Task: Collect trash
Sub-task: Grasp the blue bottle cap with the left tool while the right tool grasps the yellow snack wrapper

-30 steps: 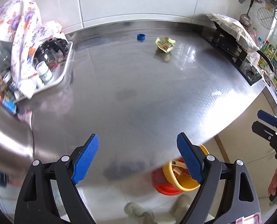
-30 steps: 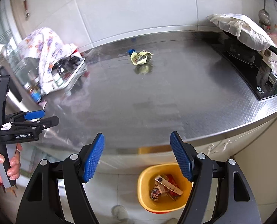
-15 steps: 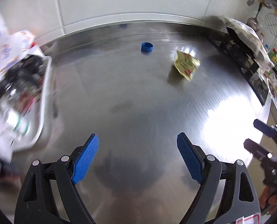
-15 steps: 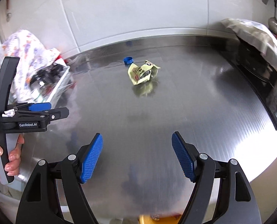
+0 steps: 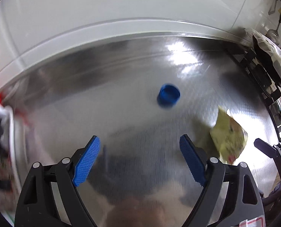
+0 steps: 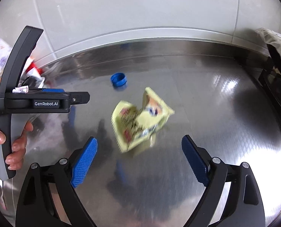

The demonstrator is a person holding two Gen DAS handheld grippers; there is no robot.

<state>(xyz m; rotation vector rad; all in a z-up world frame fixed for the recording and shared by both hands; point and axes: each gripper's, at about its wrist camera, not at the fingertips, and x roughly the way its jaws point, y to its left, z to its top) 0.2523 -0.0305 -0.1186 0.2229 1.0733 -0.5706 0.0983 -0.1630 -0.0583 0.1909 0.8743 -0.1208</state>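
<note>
The crumpled yellow wrapper [image 6: 140, 119] is lying on the steel counter [image 6: 225, 132], standing up a little on its folds, with its long axis running roughly from 7 o'clock to 1 o'clock in the right wrist view. It is sitting just ahead of the right gripper [image 6: 139, 149], almost on its centre line at about 12 o'clock and near the pad tips, not yet between them. That gripper is spread wide and is holding nothing, with the wrapper looking narrower than the gap. The blue bottle cap [image 6: 118, 79] is resting open side up beyond the wrapper, at about 11 o'clock from the right gripper and well apart from it. In the left wrist view the same cap [image 5: 168, 94] is lying ahead at about 1 o'clock from the left gripper [image 5: 139, 155], which is likewise gaping and empty, while the wrapper [image 5: 228, 134] is sitting off at 3 o'clock, outside its right finger. So the right tool is looking nearer the wrapper and the left one better lined up for the cap; a straight push forward would probably bring the wrapper between the right pads, across its short side.
</note>
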